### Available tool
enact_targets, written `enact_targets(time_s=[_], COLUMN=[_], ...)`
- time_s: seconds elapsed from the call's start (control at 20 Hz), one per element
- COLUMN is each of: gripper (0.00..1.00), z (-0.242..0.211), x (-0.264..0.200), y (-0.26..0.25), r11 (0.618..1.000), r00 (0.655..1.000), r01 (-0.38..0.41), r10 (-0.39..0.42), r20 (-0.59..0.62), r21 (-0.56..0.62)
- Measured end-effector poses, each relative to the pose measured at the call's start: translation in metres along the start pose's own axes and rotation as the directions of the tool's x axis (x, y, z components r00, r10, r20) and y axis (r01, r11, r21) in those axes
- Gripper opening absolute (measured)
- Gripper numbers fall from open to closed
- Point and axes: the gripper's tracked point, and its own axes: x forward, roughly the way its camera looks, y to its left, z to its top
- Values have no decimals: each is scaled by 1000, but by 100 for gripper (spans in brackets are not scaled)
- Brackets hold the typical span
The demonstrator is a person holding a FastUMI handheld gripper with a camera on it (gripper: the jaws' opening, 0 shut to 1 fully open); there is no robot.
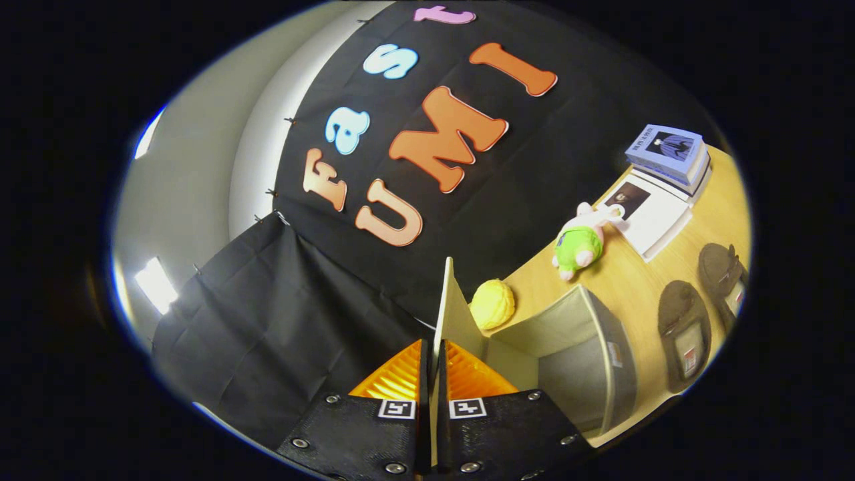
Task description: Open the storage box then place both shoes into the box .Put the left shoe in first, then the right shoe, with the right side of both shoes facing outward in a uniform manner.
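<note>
Between the fingers of the gripper [431, 374], the thin lid [451, 304] of the storage box [588, 361] is pinched, both fingers being pressed against its two faces so that almost no gap is left. The lid is held edge-on and raised, and the open box is seen just beside it on the wooden table [641, 280], its pale inner walls exposed. Two dark shoes [685, 334] are laid side by side near the box. Beyond the lid a yellow ball [493, 304] is seen, then a green plush toy [580, 244], and farther off a stack of books [668, 160].
</note>
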Motion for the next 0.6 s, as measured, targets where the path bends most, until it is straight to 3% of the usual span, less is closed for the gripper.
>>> enact_targets(time_s=[0.35,0.5,0.6], gripper=[6,10,23], z=[-44,-60,-74], x=[41,54,57], y=[59,76,81], r11=[998,991,985], r00=[997,993,987], r01=[-61,-96,-125], r10=[60,90,111], r20=[-50,-73,-113], r21=[-29,-95,-119])
